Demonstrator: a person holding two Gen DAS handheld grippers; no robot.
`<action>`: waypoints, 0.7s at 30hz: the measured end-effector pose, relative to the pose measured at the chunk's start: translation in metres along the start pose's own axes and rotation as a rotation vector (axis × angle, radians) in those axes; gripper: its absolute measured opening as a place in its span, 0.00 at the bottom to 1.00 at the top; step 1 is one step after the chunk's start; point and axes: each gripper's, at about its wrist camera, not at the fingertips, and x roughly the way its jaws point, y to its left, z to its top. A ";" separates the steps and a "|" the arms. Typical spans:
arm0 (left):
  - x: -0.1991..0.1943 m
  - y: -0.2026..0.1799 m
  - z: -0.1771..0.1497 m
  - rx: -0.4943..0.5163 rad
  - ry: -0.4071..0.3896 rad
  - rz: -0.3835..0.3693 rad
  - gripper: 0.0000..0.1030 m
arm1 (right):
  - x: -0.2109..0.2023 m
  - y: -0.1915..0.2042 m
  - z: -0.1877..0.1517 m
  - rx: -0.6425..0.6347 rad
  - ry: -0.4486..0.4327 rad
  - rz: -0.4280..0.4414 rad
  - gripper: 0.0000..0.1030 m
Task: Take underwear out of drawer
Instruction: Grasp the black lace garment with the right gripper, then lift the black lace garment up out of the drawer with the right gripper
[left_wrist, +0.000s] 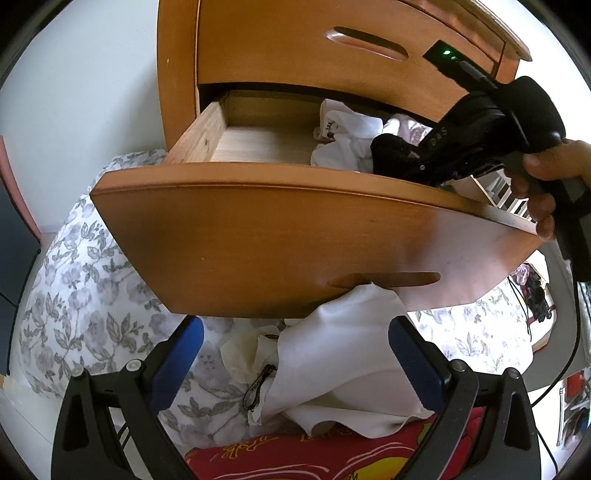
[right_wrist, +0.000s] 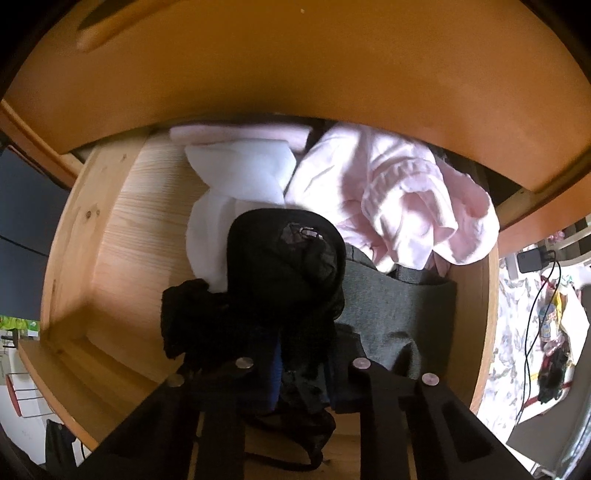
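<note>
The wooden drawer (left_wrist: 258, 240) stands pulled out of the chest. In the right wrist view its inside (right_wrist: 122, 229) holds white, pink and grey garments. My right gripper (right_wrist: 303, 369) points steeply down into it, its jaws close together with black underwear (right_wrist: 284, 266) bunched between them. The left wrist view shows that gripper (left_wrist: 391, 151) over the drawer's right half, held by a hand (left_wrist: 546, 166), with the black cloth (left_wrist: 388, 146) at its tip. My left gripper (left_wrist: 295, 354) is open below the drawer front, its blue pads (left_wrist: 177, 362) wide apart over a white garment (left_wrist: 343, 354) on the bed.
A shut upper drawer (left_wrist: 332, 48) overhangs the open one. Pink cloth (right_wrist: 399, 199), white cloth (right_wrist: 240, 173) and grey cloth (right_wrist: 391, 306) fill the drawer's right side; its left floor is bare wood. A floral bedspread (left_wrist: 81, 295) and red printed fabric (left_wrist: 295, 458) lie below. Cables (right_wrist: 535, 302) hang at right.
</note>
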 end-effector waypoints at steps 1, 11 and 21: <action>0.001 0.000 0.000 -0.002 0.002 -0.001 0.97 | -0.003 -0.001 -0.002 0.000 -0.011 -0.001 0.18; 0.004 -0.001 -0.002 -0.006 0.009 -0.001 0.97 | -0.045 -0.015 -0.024 0.013 -0.142 0.025 0.16; 0.006 -0.001 -0.003 -0.007 0.014 0.018 0.97 | -0.101 -0.031 -0.047 0.037 -0.292 0.039 0.17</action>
